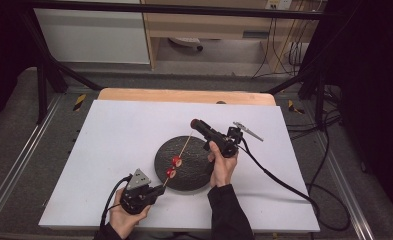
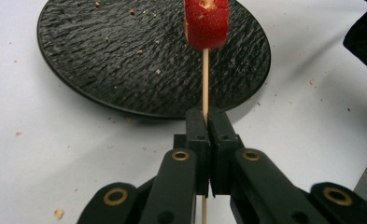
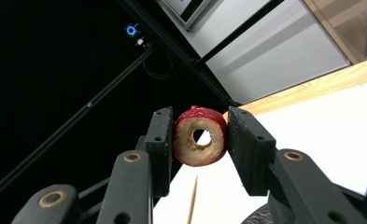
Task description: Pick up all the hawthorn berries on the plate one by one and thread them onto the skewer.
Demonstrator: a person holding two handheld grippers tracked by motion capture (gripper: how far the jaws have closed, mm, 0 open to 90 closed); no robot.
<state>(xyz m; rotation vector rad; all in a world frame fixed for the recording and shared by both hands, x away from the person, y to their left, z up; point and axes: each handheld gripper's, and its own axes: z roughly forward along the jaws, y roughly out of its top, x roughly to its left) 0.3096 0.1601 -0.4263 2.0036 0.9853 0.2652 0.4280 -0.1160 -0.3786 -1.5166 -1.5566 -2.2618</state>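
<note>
Two grippers were at work above a round black plate [image 1: 191, 172] on the white table [image 1: 114, 145]. Left gripper [image 1: 160, 190] clamped a wooden skewer [image 2: 204, 79] carrying red fruit slices [image 1: 174, 166]. Right gripper [image 3: 200, 140] pinched a cored red ring [image 3: 200, 136] near the skewer's tip. No legible writing appeared; the nearest slice [image 2: 206, 21] was cropped in the left gripper view.

left gripper [image 1: 160, 189] holds a skewer [image 1: 180, 153] with two red pieces [image 1: 174, 167] over a black plate [image 1: 194, 175].

Even overhead light (dark surroundings)
</note>
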